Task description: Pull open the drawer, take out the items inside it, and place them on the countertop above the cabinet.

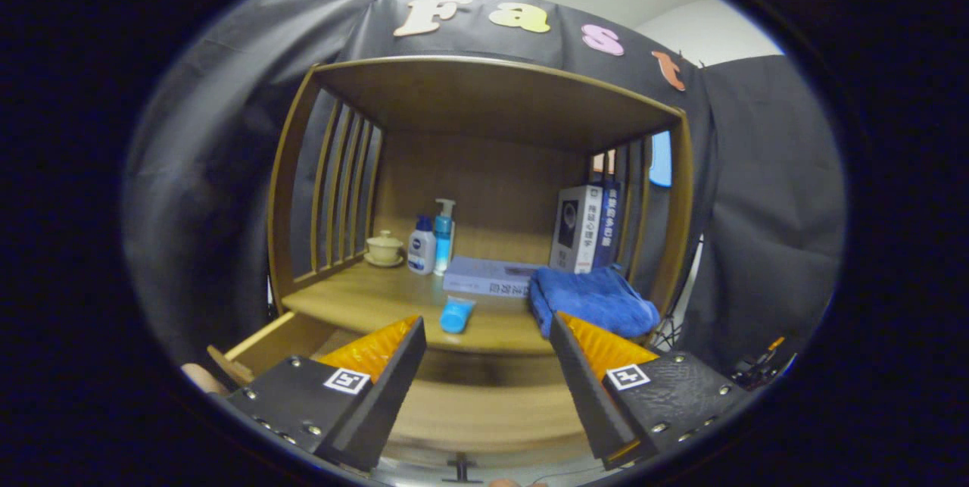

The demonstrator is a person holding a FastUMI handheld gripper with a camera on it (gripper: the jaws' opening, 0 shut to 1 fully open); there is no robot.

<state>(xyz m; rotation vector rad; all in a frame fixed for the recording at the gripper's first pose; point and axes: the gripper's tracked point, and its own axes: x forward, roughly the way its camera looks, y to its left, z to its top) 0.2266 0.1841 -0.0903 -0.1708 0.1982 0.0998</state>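
Observation:
The wooden cabinet's countertop [363,301] lies just beyond my fingers, under a shelf roof. A small blue tube [457,314] lies on it near its front edge, ahead of the gap between my fingers. A folded blue towel [594,301] rests on the countertop's right side, just beyond my right finger. Below the countertop the drawer [484,404] is pulled out toward me, its wooden inside showing between my fingers and its left wall [272,339] beside my left finger. My gripper [488,335] is open above the drawer, with nothing between its fingers.
At the back of the countertop stand a lidded cup [384,248], a white lotion bottle [422,246] and a blue pump bottle [443,237]. A flat box [488,276] lies mid-back, upright books [587,228] at the right. Slatted sides close the cabinet. Black cloth hangs around.

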